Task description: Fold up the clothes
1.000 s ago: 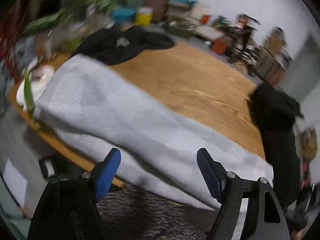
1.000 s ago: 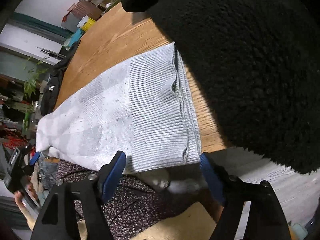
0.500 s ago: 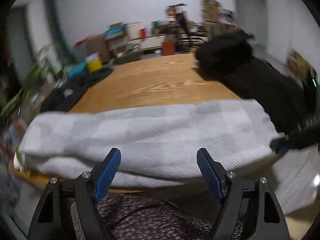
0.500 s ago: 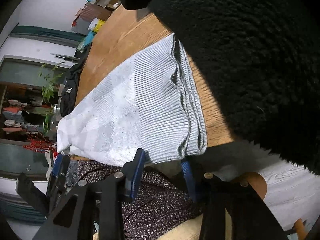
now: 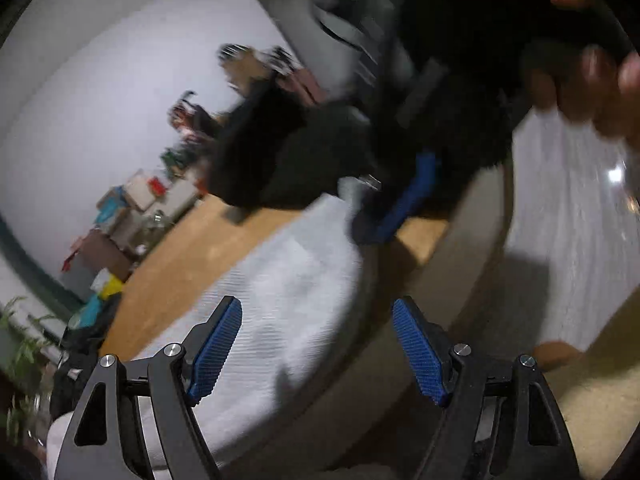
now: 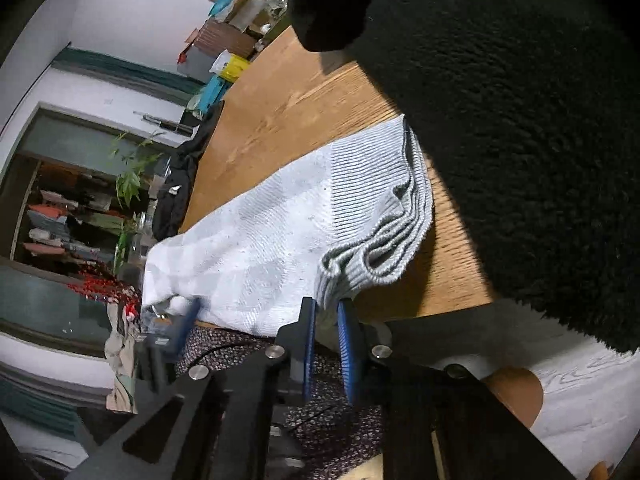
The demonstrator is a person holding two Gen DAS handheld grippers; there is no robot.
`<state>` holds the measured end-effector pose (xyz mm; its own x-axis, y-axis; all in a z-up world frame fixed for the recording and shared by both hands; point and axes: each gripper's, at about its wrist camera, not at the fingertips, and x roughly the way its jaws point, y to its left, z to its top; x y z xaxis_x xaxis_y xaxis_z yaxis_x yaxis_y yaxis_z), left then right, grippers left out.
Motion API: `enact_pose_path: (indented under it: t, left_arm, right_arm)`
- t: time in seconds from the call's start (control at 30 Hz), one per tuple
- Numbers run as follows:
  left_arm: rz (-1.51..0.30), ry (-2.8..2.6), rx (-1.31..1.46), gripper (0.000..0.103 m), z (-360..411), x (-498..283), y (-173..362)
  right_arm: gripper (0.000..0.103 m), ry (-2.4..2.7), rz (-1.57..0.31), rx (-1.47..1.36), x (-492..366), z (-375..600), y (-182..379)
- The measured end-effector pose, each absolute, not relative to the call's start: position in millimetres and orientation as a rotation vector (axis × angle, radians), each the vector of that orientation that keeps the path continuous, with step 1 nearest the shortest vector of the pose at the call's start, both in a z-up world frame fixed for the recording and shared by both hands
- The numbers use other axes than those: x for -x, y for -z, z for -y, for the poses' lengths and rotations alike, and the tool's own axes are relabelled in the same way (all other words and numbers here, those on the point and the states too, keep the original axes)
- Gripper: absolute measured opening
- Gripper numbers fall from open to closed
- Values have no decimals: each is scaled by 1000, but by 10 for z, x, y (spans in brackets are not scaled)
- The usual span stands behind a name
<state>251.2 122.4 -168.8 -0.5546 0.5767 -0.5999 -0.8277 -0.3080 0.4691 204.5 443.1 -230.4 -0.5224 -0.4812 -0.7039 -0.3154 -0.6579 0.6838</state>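
A folded grey knit sweater (image 6: 272, 232) lies along the near edge of the wooden table (image 6: 288, 108). My right gripper (image 6: 326, 304) is at its ribbed hem corner. Its jaws are closing, and the bunched hem hangs pinched between the blue pads. In the left wrist view that gripper (image 5: 404, 208) appears blurred at the sweater's (image 5: 288, 280) far end. My left gripper (image 5: 318, 344) is open, tilted, over the sweater's near edge with nothing between its fingers. One of its blue fingers (image 6: 188, 318) shows at the sweater's left end.
A thick black fleece garment (image 6: 520, 120) covers the table's right side, right beside the hem. Another dark garment (image 6: 180, 184) lies at the far left end. A person's hand (image 5: 580, 92) and patterned clothing (image 6: 240, 344) are close. Boxes (image 6: 224, 40) and shelves (image 6: 64, 216) stand beyond.
The right jaws have closed in on the hem corner, which now bunches up. The left gripper has swung along the table edge towards the right gripper and rolled; its jaws stay wide.
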Motion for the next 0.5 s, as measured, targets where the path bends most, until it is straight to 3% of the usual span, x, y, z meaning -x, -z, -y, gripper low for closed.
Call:
enact_pose_path:
  t: [0.3,0.4,0.5]
  left_arm:
    - [-1036,-1825,474,78,-1663,-2510,1902]
    - [-1033,-1822,446,79,-1662,-2543,1904]
    - [-1032,-1833,427,79,-1677,-2561,1887]
  right_arm:
    - [12,2346,1259,-1498,-2014,-4567,2367]
    - [32,2415,1215,-1587,-2078,-4657,2360]
    - [37,2416,1181,-1718,-2130,-4691,2428]
